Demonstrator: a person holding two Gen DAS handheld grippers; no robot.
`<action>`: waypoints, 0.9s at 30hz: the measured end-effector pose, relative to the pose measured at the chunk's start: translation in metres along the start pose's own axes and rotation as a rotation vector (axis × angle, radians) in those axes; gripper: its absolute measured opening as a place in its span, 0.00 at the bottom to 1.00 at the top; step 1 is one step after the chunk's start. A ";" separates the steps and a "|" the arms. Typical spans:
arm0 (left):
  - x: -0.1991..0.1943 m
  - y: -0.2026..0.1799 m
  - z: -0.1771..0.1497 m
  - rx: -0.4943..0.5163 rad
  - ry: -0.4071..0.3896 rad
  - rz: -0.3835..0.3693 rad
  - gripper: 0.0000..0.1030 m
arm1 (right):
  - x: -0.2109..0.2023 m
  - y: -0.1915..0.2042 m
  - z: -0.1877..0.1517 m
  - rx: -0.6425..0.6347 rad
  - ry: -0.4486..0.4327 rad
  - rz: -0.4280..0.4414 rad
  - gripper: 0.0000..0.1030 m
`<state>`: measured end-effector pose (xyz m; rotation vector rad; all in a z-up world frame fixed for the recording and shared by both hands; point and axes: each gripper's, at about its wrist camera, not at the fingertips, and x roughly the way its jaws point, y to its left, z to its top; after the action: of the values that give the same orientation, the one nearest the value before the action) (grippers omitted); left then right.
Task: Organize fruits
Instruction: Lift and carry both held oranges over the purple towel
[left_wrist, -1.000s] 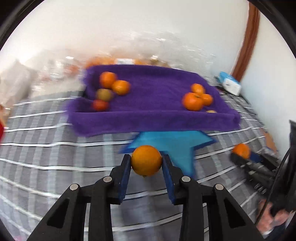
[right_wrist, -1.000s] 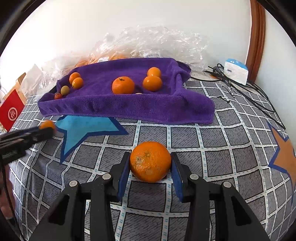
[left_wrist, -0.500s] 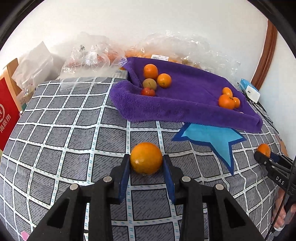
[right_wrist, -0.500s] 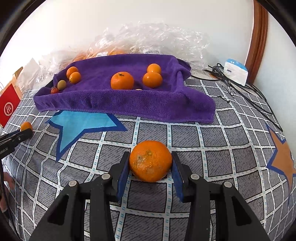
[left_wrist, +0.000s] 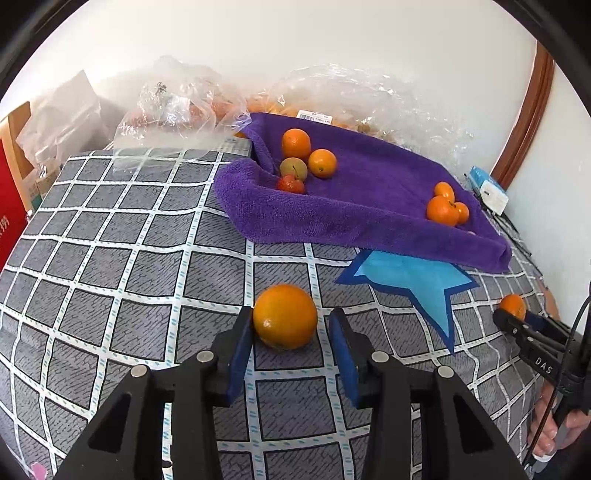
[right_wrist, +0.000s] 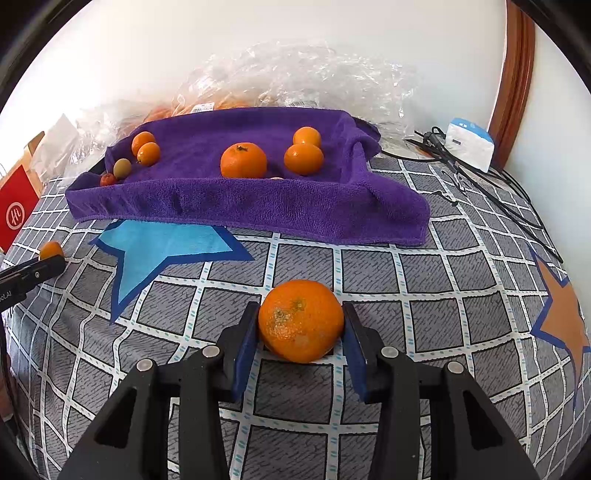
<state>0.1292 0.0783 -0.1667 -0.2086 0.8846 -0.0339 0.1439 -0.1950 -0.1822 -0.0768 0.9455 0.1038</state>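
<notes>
A smooth orange (left_wrist: 285, 316) rests on the grey checked cloth between the jaws of my left gripper (left_wrist: 291, 334); the left pad touches it and the right pad stands apart, so the gripper is open. My right gripper (right_wrist: 300, 332) is shut on a larger blemished orange (right_wrist: 300, 319), low over the cloth. A purple towel tray (right_wrist: 243, 206) holds several oranges and two small fruits, far of both grippers. The right gripper (left_wrist: 517, 317) also shows in the left wrist view.
Clear plastic bags (left_wrist: 173, 110) with more fruit lie behind the tray. A red box (right_wrist: 16, 214) stands at the left edge. A white and blue box (right_wrist: 469, 142) and black cables (right_wrist: 491, 192) lie at the right.
My left gripper has lowered its orange onto the cloth and opened; the right pad has drawn away from it. My right gripper has barely moved, still holding its orange.
</notes>
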 end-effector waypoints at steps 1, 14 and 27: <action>0.000 0.003 0.000 -0.015 -0.001 -0.005 0.31 | 0.000 0.000 0.000 0.001 0.000 0.002 0.42; -0.012 0.016 -0.003 -0.085 -0.066 -0.097 0.31 | -0.004 -0.004 -0.001 0.015 -0.039 0.043 0.41; -0.020 0.016 -0.003 -0.086 -0.106 -0.115 0.31 | -0.008 -0.006 -0.003 0.029 -0.051 0.079 0.41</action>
<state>0.1132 0.0953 -0.1566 -0.3386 0.7680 -0.0911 0.1379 -0.2019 -0.1774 -0.0101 0.8993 0.1644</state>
